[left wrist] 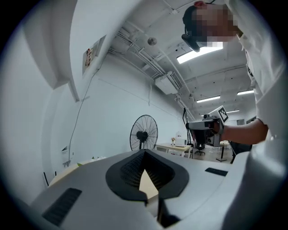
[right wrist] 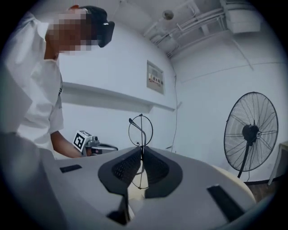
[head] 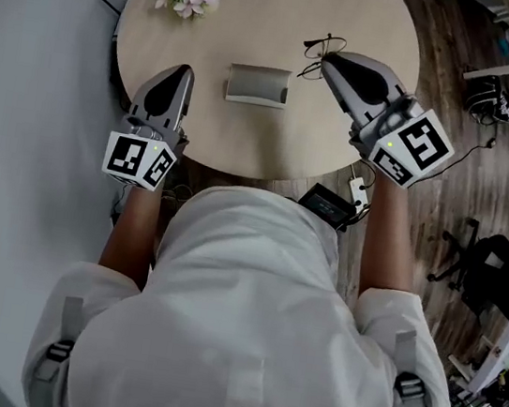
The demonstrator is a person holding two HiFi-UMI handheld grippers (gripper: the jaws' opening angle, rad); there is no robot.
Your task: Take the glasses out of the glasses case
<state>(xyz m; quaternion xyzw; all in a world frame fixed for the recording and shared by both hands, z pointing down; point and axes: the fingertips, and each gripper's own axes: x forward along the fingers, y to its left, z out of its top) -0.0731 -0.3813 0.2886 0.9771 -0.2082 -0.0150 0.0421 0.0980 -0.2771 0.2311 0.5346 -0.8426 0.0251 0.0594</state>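
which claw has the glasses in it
The right claw: its jaws are pinched shut on the thin wire glasses. The left claw is shut with nothing between its jaws.

No legible text, wall sign (right wrist: 155, 77) unreadable

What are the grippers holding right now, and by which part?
The right gripper pinches the glasses about mid-frame, with one round lens above the jaws and one below. The left gripper holds nothing.
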